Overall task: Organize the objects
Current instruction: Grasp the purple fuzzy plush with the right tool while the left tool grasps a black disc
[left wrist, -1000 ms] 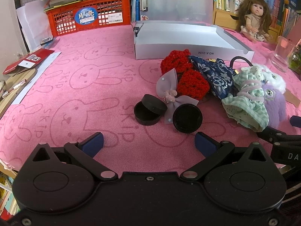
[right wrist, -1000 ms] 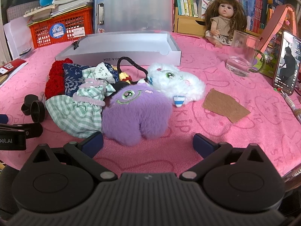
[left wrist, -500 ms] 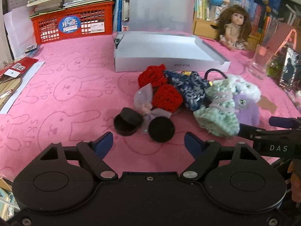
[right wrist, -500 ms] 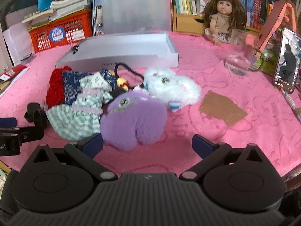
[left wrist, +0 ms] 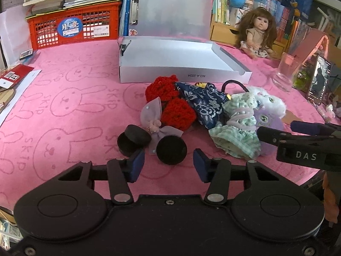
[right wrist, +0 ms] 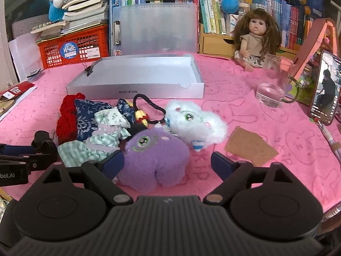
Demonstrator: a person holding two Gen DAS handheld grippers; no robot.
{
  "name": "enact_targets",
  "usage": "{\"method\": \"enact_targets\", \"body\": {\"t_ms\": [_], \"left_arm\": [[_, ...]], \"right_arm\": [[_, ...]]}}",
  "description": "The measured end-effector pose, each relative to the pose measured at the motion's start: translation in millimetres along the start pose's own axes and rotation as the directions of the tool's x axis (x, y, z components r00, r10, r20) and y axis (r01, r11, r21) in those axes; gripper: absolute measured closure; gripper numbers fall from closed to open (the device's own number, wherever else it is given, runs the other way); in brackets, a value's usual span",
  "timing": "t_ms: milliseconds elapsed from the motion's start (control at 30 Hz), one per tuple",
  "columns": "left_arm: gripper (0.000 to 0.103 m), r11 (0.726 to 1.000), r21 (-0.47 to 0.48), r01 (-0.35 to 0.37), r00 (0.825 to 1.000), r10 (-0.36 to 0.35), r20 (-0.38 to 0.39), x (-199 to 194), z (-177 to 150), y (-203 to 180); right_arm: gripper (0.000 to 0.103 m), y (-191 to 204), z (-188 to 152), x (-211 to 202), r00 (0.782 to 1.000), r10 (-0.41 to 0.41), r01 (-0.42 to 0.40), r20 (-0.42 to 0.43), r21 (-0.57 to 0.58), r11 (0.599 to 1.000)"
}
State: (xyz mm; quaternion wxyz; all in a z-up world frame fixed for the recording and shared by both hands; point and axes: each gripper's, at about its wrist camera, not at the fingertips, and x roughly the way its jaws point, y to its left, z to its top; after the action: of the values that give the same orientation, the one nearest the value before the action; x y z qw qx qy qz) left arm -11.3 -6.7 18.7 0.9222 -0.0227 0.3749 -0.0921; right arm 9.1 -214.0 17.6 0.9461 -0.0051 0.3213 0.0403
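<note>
Nearest the left gripper (left wrist: 168,165), jaws wide and empty, a black round lid (left wrist: 171,149) lies on the pink tabletop (left wrist: 64,106). Right gripper (right wrist: 167,163), also wide, straddles the purple plush (right wrist: 153,160). Behind: red knit piece (left wrist: 170,104), white plush (right wrist: 196,123), then grey tray (left wrist: 170,59).

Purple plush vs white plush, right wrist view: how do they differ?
Colour: the purple plush is lilac, the white plush is white. Position: the purple plush lies between the open fingers of the right gripper; the white plush lies behind it, nearer the grey box. Eyes: the purple plush's embroidered eye sits above a curved line; the white plush's is green-rimmed. Both are fluffy and lie on the pink cloth.
</note>
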Motion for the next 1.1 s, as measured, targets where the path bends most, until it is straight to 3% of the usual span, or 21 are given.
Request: {"method": "enact_targets", "body": {"t_ms": [300,533,867,1000,1100], "left_arm": [[0.055,1.0,0.027,-0.011,1.0,0.011,0.006,4.9,1.8,-5.1],[0.073,0.999,0.043,-0.011,1.0,0.01,0.025,4.4,2.7,-7.5],[0.073,0.998,0.063,-0.004,0.997,-0.001,0.075,-8.2,11.5,-9.1],[0.073,0.998,0.059,-0.011,0.997,0.006,0.076,-7.9,12.9,-7.3],[0.073,0.998,0.053,-0.014,0.998,0.01,0.066,-6.4,11.4,-6.4]], "right_arm": [[0.017,9.1,0.8,4.6,1.0,0.015,-0.015,-0.003,-0.028,0.999],[0.023,11.9,-0.2,6.2,0.999,0.031,-0.031,-0.009,-0.041,0.999],[0.051,10.3,10.0,-6.6,1.0,0.02,-0.019,0.014,-0.042,0.999],[0.037,9.1,9.7,-5.2,1.0,0.021,-0.021,0.009,-0.041,0.999],[0.032,10.9,5.4,-2.2,1.0,0.022,-0.022,-0.003,-0.047,0.999]]}}
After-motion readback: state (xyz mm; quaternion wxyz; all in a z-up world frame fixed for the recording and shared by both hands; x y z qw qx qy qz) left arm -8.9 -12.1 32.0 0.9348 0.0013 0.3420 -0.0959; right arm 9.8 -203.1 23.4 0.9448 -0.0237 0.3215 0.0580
